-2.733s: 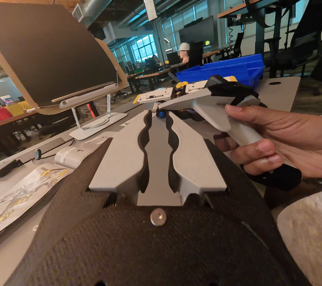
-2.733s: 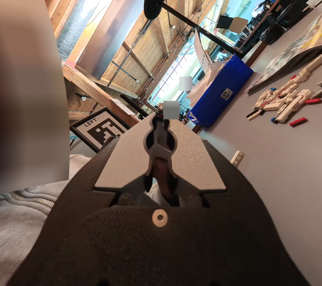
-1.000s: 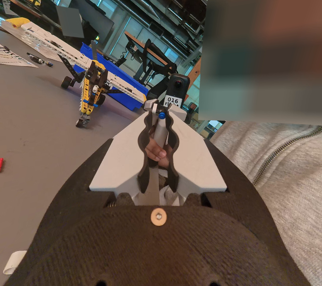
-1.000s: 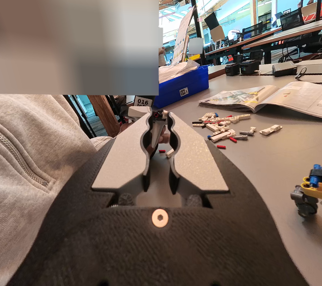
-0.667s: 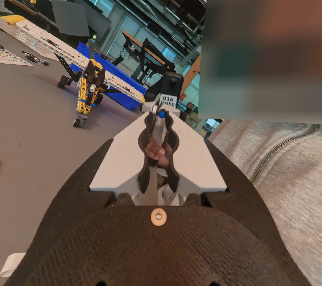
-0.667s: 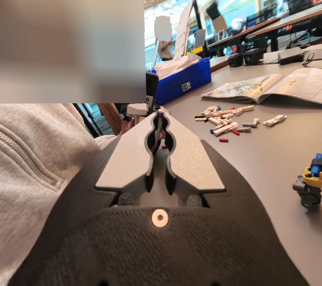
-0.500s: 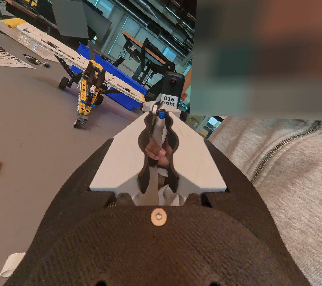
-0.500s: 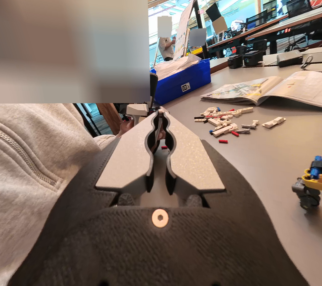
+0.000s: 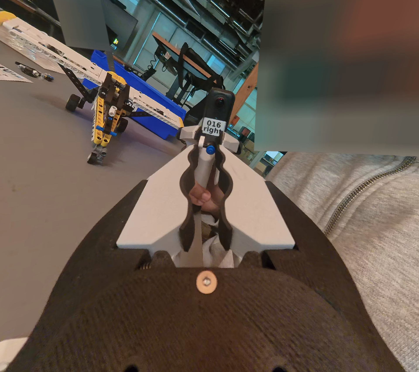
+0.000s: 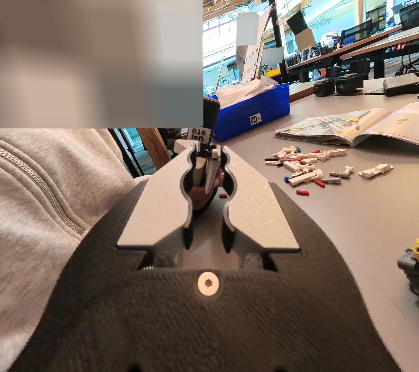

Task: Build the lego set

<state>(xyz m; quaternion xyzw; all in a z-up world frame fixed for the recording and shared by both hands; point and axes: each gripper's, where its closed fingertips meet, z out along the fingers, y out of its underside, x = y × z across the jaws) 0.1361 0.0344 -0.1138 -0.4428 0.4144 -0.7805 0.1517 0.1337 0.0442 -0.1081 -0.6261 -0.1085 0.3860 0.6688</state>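
Note:
My left gripper (image 9: 208, 150) is shut on a small lego piece (image 9: 210, 149) with a blue pin and a white part. My right gripper (image 10: 208, 149) faces it tip to tip, close to the person's chest. In the right wrist view the same piece (image 10: 207, 153) shows black, red and white between my right fingertips, whose jaws stand slightly apart around it. The left gripper's fingers (image 10: 210, 173) converge on the piece from behind. The yellow and black lego plane (image 9: 108, 111) with white wings stands on the grey table (image 9: 40, 179).
A pile of loose white, red and blue pieces (image 10: 303, 168) lies by an open instruction booklet (image 10: 340, 127). Blue bins (image 10: 254, 111) (image 9: 147, 97) stand at the table's far edges. A grey hoodie (image 10: 45, 191) is close. The plane's nose (image 10: 410, 263) shows at the right edge. Only a small space, under 4 cm, lies between the two pairs of fingers. The plane's nose (image 10: 410, 263) is about 15 centimetres from both grippers' fingertips.
My right gripper's jaws, nearly closed half a second ago, have spread apart around the piece. My left gripper still holds the piece. Both grippers stayed tip to tip.

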